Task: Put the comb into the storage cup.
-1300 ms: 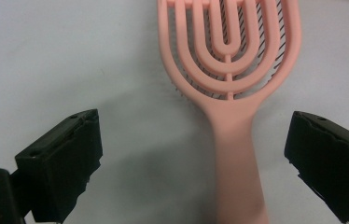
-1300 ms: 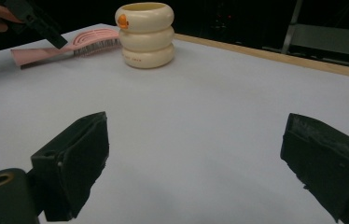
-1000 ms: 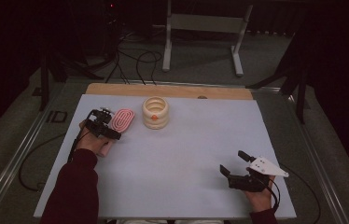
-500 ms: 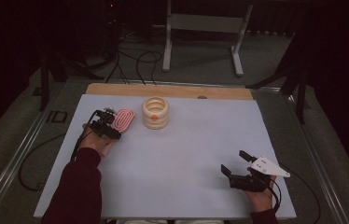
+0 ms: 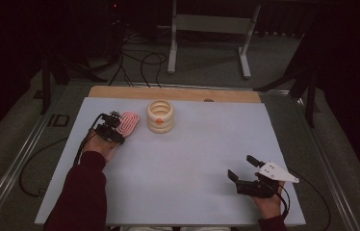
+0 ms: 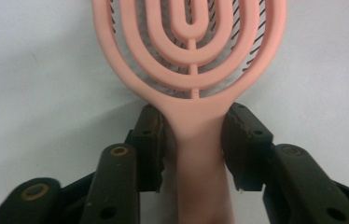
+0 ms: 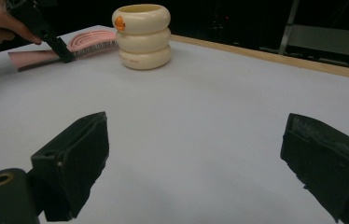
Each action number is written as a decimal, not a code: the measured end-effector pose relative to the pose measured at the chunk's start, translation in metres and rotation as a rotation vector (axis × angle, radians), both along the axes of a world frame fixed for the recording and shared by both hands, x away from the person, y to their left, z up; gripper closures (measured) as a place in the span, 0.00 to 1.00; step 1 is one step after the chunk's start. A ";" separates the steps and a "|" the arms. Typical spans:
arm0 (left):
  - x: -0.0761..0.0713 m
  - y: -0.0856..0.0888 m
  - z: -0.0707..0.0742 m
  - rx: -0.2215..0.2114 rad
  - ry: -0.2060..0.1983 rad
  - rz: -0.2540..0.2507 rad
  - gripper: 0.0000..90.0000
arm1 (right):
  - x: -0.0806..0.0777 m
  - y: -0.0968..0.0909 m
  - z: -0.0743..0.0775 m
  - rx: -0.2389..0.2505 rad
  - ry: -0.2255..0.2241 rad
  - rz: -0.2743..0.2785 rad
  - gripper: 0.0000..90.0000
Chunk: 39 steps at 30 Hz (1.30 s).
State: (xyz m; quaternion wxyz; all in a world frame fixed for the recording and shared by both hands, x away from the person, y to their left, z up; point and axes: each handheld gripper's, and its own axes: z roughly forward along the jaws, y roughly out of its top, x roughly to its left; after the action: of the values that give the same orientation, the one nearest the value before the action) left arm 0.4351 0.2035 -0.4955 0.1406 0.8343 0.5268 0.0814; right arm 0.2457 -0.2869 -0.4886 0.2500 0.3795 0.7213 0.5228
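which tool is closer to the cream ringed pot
Left. The left tool sits just beside the cream ringed pot, its jaws having just been closing around the pink hairbrush handle. The right tool waits open at the table's near right corner, far off.

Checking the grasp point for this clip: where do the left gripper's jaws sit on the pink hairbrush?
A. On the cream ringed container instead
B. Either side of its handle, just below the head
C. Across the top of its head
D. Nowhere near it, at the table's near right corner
B: in the left gripper view the left gripper has just been closing, its jaws flanking the handle of the pink hairbrush just below the looped head.
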 end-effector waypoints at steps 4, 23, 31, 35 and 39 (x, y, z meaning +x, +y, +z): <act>0.001 0.000 0.000 0.002 0.009 0.004 0.73 | 0.000 0.000 0.000 0.003 -0.001 -0.001 0.09; -0.004 0.005 0.003 -0.030 -0.025 -0.001 0.78 | 0.001 -0.001 0.000 0.001 -0.002 -0.005 0.09; -0.008 0.009 0.013 -0.065 -0.073 -0.001 0.78 | 0.001 -0.001 0.000 -0.001 -0.002 -0.003 0.09; -0.012 0.010 0.020 -0.076 -0.108 0.001 0.78 | 0.001 -0.001 -0.001 -0.001 0.000 -0.002 0.09; -0.016 0.012 0.026 -0.095 -0.150 0.008 0.78 | 0.001 -0.001 -0.001 -0.001 0.001 -0.002 0.09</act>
State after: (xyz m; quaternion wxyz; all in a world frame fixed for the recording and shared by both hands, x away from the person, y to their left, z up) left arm 0.4190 0.2150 -0.4693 0.2185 0.8161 0.5215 0.1192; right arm 0.2463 -0.2875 -0.4891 0.2503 0.3803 0.7213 0.5219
